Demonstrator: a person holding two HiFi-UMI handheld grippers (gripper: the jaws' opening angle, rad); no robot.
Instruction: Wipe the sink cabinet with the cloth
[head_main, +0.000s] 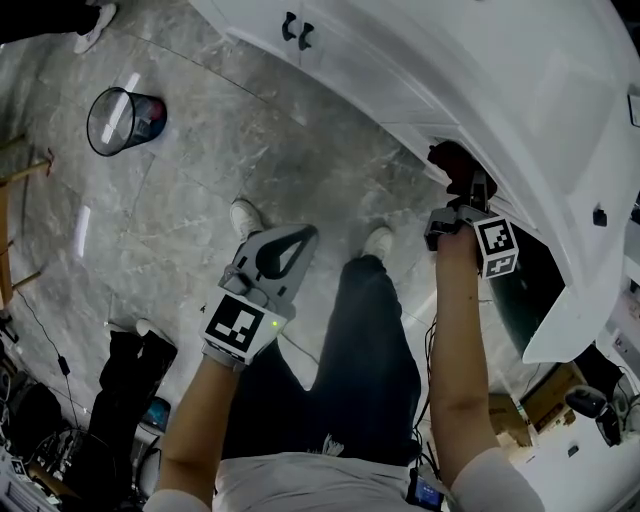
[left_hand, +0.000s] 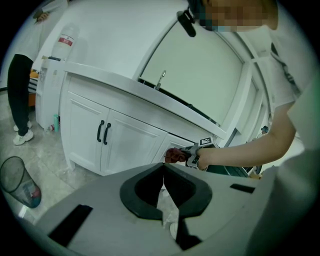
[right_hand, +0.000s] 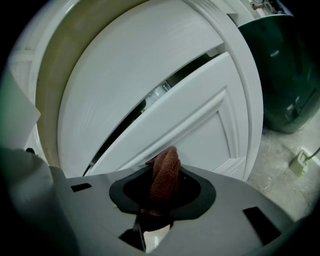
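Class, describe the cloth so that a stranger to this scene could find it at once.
Find the big white sink cabinet. At its front panel, the right gripper is shut on a reddish-brown woven cloth. It is the only soft, coloured thing against the white panels.

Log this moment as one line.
right gripper: shut on cloth, at sink cabinet door | left gripper: shut, empty, away from cabinet

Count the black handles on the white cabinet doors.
2. Both sit side by side where the double doors of the white sink cabinet meet: one black bar handle, and the other black bar handle beside it. Doors nearer the reddish-brown cloth may hide more.
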